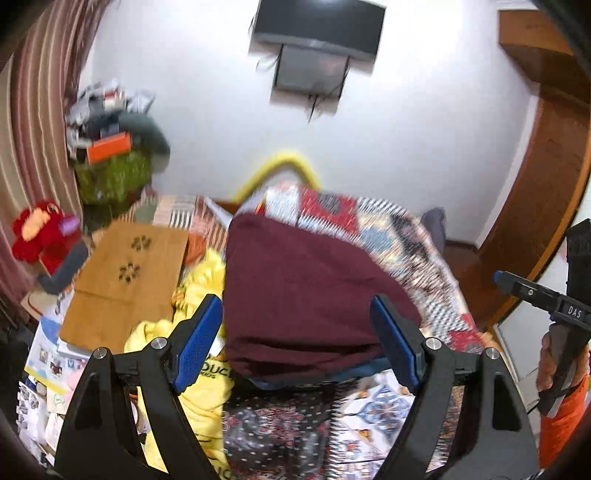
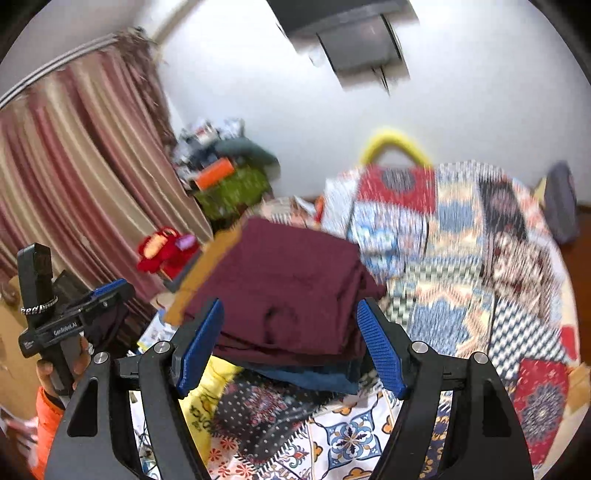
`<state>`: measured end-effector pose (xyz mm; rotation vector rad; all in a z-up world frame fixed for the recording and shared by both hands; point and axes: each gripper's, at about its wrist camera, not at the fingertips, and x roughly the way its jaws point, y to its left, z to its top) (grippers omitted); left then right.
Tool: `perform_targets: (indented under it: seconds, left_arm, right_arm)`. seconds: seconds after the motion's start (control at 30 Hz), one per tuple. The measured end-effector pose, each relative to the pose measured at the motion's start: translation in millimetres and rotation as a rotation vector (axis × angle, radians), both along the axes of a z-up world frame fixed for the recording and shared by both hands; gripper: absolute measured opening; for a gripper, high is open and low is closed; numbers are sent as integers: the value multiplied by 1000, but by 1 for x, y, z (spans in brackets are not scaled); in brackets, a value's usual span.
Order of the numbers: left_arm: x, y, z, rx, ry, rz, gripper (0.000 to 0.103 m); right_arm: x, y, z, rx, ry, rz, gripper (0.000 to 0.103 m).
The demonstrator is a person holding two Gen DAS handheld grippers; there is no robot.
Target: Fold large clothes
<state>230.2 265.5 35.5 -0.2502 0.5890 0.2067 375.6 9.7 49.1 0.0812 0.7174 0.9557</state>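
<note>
At the far left hangs a striped curtain, with a red plush toy near its foot and a wooden board lying just beside that. A yellow garment is crumpled next to the board. The left claw hovers with its blue pads spread wide, holding nothing. Between them sits the folded maroon garment — neatly stacked on a blue folded piece, all resting on the bed's patchwork quilt. The right claw is likewise agape and empty, framing the same maroon stack. A dark screen is mounted on the white wall above — somewhat blurred.
</note>
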Motion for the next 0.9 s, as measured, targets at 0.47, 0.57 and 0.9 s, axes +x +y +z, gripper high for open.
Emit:
perform_targets:
  seconds: [0.47, 0.57, 0.9]
  left_arm:
    - [-151, -128, 73, 224, -363, 66, 82]
    - [-170, -148, 68, 263, -399, 98, 82]
    - [-196, -180, 51, 330, -462, 155, 102]
  right_arm:
    - [-157, -70, 71, 193, -462, -85, 72]
    - [-177, -74, 68, 198, -514, -106, 72]
    - [-188, -74, 59, 211, -531, -141, 103]
